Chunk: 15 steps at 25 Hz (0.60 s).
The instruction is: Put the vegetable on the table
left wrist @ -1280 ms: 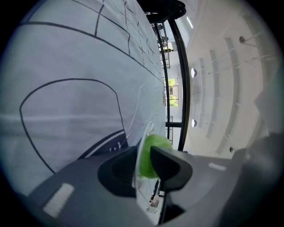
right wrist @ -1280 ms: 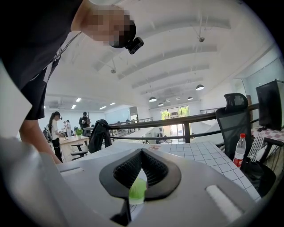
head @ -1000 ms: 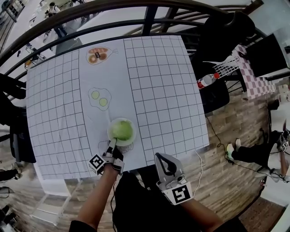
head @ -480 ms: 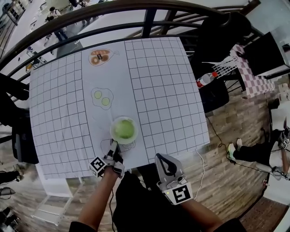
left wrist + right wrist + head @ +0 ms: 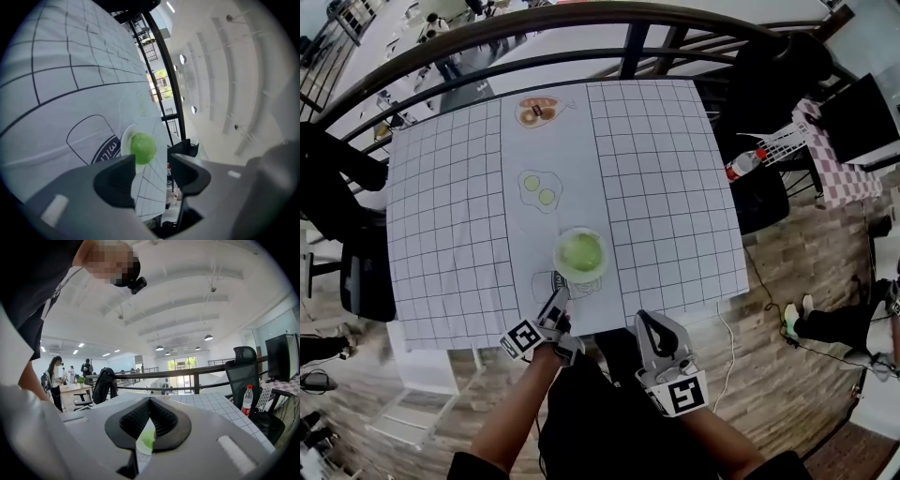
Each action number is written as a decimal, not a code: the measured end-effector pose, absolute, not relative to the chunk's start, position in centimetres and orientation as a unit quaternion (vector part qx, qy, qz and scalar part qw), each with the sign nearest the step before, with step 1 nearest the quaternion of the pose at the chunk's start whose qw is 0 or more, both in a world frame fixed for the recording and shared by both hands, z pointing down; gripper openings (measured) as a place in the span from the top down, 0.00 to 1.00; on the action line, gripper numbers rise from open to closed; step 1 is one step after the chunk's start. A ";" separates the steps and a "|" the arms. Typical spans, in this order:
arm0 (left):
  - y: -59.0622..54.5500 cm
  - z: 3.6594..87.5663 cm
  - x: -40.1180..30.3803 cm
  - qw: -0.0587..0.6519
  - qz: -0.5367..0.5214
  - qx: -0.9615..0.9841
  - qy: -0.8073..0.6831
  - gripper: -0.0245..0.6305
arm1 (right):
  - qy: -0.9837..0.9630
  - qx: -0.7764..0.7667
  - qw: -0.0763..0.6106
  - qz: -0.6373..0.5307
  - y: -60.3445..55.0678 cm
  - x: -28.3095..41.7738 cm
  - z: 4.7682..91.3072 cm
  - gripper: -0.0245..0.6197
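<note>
Green vegetable [image 5: 580, 251] sits on its plate [image 5: 557, 260] on the table [image 5: 666, 178]; done, I judge. My left gripper [image 5: 560, 302] has just been opening, wide, with nothing between its jaws. My right gripper [image 5: 646, 320] is closed, empty.

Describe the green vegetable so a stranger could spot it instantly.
Find the grid-patterned table and follow its plain middle strip to the near end. There a round green vegetable sits in a white dish. Its neighbours on the strip are flat printed drawings; it alone is solid.
</note>
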<state>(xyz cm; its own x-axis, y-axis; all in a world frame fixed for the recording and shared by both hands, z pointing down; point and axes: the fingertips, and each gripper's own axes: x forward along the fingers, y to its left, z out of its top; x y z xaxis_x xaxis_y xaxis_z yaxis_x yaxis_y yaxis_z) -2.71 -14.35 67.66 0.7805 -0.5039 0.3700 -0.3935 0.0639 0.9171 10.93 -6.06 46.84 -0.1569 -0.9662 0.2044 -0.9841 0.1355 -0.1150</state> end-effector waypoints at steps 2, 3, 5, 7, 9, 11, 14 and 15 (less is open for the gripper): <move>-13.9 66.0 -2.8 0.637 -0.043 0.695 -0.331 0.62 | -0.754 0.646 0.041 0.112 -5.7 10.4 46.5 0.97; -13.6 65.2 -3.0 0.629 -0.043 0.701 -0.335 0.62 | -0.755 0.645 0.041 0.110 -5.5 10.2 46.3 0.97; -13.2 63.6 -3.5 0.602 -0.038 0.720 -0.343 0.65 | -0.756 0.645 0.037 0.105 -5.1 9.6 45.7 0.97; -12.8 61.9 -3.9 0.570 -0.033 0.744 -0.347 0.67 | -0.756 0.645 0.033 0.102 -4.7 9.0 45.2 0.97; -12.2 59.8 -4.3 0.538 -0.034 0.765 -0.353 0.70 | -0.757 0.645 0.032 0.102 -4.2 8.6 44.7 0.97; -11.6 57.5 -4.9 0.502 -0.034 0.784 -0.363 0.80 | -0.756 0.645 0.031 0.102 -3.6 8.1 44.3 0.97; -10.4 54.4 -5.5 0.447 -0.027 0.812 -0.374 0.84 | -0.753 0.650 0.030 0.099 -2.9 7.7 43.6 0.97; -10.1 53.5 -5.7 0.433 -0.027 0.819 -0.374 0.85 | -0.752 0.652 0.029 0.098 -2.7 7.6 43.4 0.97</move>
